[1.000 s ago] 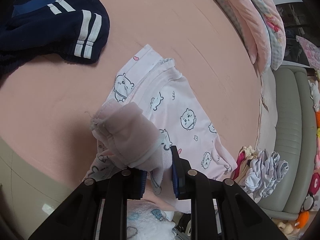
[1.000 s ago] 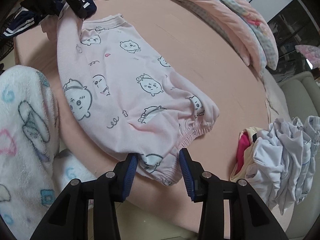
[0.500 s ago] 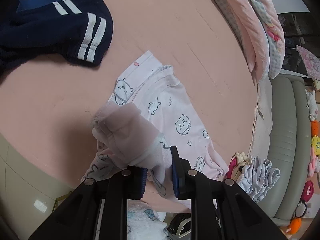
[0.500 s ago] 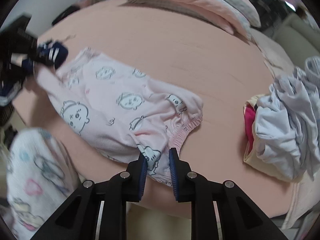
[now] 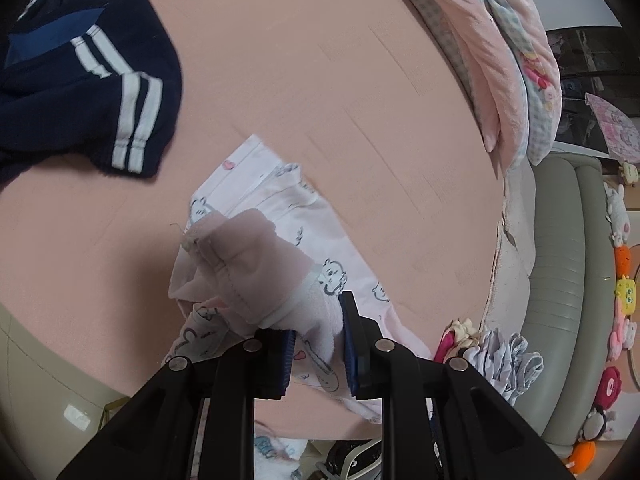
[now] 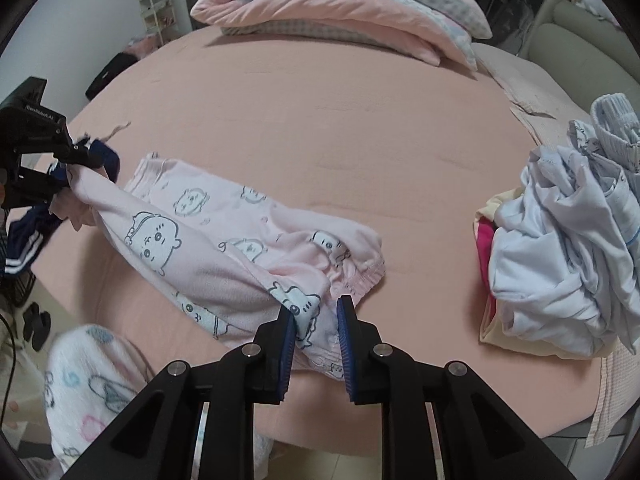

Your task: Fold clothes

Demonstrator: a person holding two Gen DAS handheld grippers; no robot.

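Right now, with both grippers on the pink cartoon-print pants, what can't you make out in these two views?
- Left wrist view: the left gripper pads' hold on the pink cartoon-print pants; bunched fabric covers it.
- Right wrist view: the right gripper contact, hidden by cloth between the pads.
- Navy white-striped garment: cut off by the frame edge.
- Crumpled pale-blue clothes pile: separate items indistinguishable.

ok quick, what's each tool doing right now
left tool: closed on the pink pyjama trousers
right tool: closed on the same trousers, at the other end
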